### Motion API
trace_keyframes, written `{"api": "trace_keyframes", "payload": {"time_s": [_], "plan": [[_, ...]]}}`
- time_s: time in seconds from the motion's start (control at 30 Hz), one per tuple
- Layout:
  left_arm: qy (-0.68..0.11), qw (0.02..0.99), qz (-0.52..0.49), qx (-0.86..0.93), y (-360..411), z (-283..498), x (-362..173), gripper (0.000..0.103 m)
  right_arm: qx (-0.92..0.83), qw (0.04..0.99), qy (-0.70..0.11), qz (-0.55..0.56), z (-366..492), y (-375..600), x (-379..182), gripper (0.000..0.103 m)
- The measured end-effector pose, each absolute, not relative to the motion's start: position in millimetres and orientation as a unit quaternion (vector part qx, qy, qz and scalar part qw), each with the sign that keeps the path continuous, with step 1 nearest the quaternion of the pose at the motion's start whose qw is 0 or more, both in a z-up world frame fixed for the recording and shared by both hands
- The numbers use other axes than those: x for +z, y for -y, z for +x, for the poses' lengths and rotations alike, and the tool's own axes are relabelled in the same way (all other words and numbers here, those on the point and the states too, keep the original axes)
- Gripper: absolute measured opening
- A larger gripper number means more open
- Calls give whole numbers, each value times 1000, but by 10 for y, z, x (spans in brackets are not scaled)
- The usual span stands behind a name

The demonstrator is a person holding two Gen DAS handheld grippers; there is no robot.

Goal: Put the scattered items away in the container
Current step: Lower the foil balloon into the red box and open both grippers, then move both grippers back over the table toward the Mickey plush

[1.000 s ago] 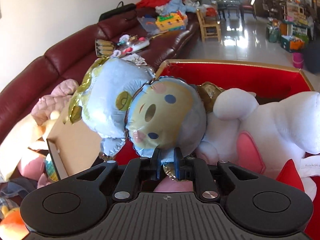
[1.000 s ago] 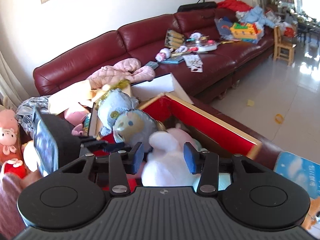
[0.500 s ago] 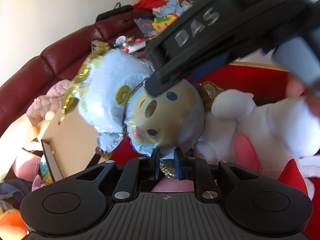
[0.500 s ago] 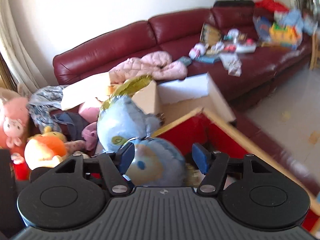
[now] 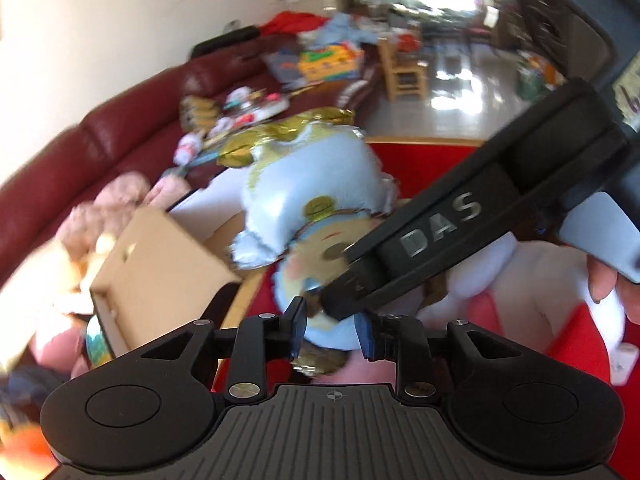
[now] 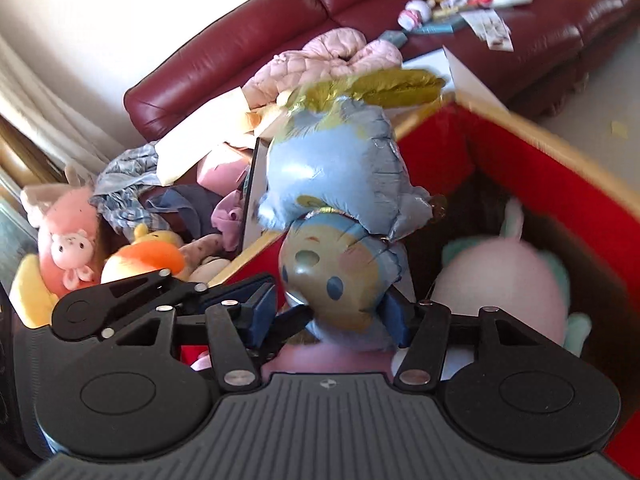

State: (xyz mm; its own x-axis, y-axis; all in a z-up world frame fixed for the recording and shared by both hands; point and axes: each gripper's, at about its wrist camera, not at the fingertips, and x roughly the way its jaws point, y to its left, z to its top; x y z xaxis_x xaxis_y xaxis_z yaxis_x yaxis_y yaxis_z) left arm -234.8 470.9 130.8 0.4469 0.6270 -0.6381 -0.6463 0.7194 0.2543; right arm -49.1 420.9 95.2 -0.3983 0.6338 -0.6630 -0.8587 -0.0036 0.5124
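Observation:
A blue and gold foil doll balloon (image 5: 316, 196) stands over the near left corner of the red box (image 5: 424, 160). My left gripper (image 5: 331, 334) is open, its jaws apart around the balloon's lower end. My right gripper (image 6: 332, 312) is open with the balloon's head (image 6: 336, 276) between its fingers; whether the pads touch it is unclear. The right gripper's body crosses the left wrist view (image 5: 460, 220). A white plush (image 5: 500, 276) and a pink plush (image 6: 504, 284) lie in the box (image 6: 540, 168).
A cardboard box (image 5: 160, 264) stands left of the red box. Plush toys (image 6: 72, 240), an orange toy (image 6: 148, 256), clothes (image 6: 128, 184) and a pink jacket (image 6: 328, 56) are piled by the maroon sofa (image 6: 256, 36). A wooden chair (image 5: 404, 72) stands on the tiled floor.
My left gripper has opened and let go of the balloon's bottom. My right gripper has come in from the right and now straddles the balloon's head. The balloon has tipped more upright.

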Motion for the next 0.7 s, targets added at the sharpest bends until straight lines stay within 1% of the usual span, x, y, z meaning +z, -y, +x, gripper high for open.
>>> {"api": "trace_keyframes", "payload": {"time_s": [0.03, 0.07, 0.13, 0.17, 0.2, 0.23, 0.27, 0.3, 0.37, 0.4, 0.53, 0.6, 0.7], "plan": [[-374, 853, 3, 366, -4671, -2308, 1316, 47, 694, 538, -466, -113, -489, -4153, 949, 62], [-376, 853, 17, 361, -4634, -2258, 1319, 54, 688, 543, -470, -106, -491, -4113, 942, 62], [-379, 851, 37, 363, -4597, -2139, 1298, 60, 672, 564, -468, -107, -494, -4089, 924, 60], [-385, 848, 40, 363, -4593, -2079, 1266, 61, 661, 576, -468, -112, -487, -4102, 919, 57], [-392, 845, 42, 362, -4552, -2014, 1236, 61, 649, 587, -470, -113, -469, -4107, 925, 50], [-391, 845, 46, 362, -4515, -1990, 1234, 62, 645, 592, -471, -109, -442, -4096, 944, 49], [-385, 848, 48, 361, -4453, -2006, 1246, 63, 650, 589, -470, -97, -415, -4064, 982, 51], [-378, 853, 49, 358, -4409, -2032, 1280, 65, 657, 585, -468, -88, -390, -4023, 1030, 60], [-363, 859, 51, 357, -4336, -2079, 1341, 77, 664, 593, -448, -78, -349, -3925, 1137, 70], [-357, 860, 54, 361, -4287, -2097, 1368, 79, 664, 600, -439, -77, -336, -3884, 1185, 73], [-343, 861, 45, 372, -4194, -2186, 1479, 81, 655, 616, -434, -58, -252, -3719, 1263, 74], [-330, 864, 38, 377, -4128, -2230, 1557, 83, 650, 629, -424, -44, -215, -3590, 1302, 77], [-308, 870, 37, 384, -3982, -2259, 1715, 91, 650, 634, -418, -19, -125, -3361, 1374, 79]]}}
